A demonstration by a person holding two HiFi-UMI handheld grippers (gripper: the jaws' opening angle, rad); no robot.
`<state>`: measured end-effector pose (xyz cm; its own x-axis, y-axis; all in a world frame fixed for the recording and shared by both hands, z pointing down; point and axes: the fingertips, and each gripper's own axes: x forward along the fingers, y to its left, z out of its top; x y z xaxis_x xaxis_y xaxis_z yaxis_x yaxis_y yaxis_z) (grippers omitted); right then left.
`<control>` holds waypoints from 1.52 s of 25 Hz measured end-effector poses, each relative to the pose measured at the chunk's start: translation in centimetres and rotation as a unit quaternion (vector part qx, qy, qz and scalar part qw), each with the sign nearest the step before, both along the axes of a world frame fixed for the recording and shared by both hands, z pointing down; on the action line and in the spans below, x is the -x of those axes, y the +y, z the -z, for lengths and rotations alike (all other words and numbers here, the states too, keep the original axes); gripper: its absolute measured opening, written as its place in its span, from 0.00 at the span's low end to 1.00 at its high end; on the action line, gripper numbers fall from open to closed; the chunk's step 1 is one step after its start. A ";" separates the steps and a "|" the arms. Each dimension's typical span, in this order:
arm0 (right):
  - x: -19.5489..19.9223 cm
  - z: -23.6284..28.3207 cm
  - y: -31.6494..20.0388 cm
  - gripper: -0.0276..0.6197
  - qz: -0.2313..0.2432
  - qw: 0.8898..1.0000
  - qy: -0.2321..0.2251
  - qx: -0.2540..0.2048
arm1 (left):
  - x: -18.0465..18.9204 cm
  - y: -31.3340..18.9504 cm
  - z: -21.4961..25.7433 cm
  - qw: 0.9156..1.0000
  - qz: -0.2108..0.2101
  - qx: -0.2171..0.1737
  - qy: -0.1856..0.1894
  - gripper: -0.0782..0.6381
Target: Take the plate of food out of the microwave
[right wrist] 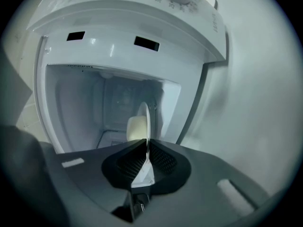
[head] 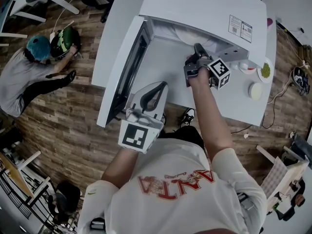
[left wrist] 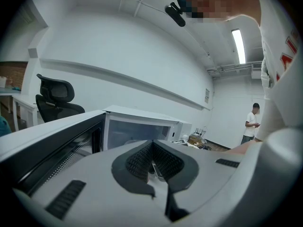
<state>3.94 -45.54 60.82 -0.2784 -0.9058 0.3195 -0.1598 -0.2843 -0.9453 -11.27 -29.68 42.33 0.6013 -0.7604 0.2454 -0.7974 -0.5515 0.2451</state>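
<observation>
The white microwave (head: 204, 9) stands with its door (head: 127, 67) swung open to the left. My right gripper (head: 197, 50) reaches into the cavity. In the right gripper view a white plate (right wrist: 146, 122) shows edge-on with a pale lump of food (right wrist: 136, 127) on it, and the right gripper (right wrist: 144, 143) is shut on the plate's near rim. My left gripper (head: 151, 94) hangs in front of the open door, jaws together with nothing between them. In its own view the left gripper (left wrist: 152, 143) points at the microwave (left wrist: 137, 122) from the door side.
Right of the microwave on the white table (head: 234, 106) sit a dish of green food (head: 265, 70), a small bowl (head: 247, 68) and a round white lid (head: 255, 90). A person (head: 24, 72) crouches on the wooden floor at left. Another person (left wrist: 251, 124) stands far off.
</observation>
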 end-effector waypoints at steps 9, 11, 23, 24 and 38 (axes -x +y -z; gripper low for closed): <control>0.1 0.0 0.8 0.08 0.004 1.000 -0.009 0.002 | -0.1 0.3 0.3 1.000 -0.007 -0.002 0.002 0.12; 0.2 0.1 0.5 0.08 0.000 1.000 -0.013 -0.005 | 0.1 0.4 0.3 1.000 -0.005 -0.001 0.001 0.12; 0.1 0.7 0.2 0.07 -0.022 0.997 -0.046 -0.051 | 0.8 0.4 0.2 1.000 0.003 -0.001 -0.007 0.12; 0.2 0.8 0.5 0.07 -0.018 0.997 -0.047 -0.055 | 0.7 0.4 0.3 1.000 0.002 -0.002 -0.006 0.12; -0.2 3.7 9.2 0.06 0.020 0.993 -0.072 -0.089 | -2.9 1.7 2.4 0.999 -0.049 -0.021 0.007 0.12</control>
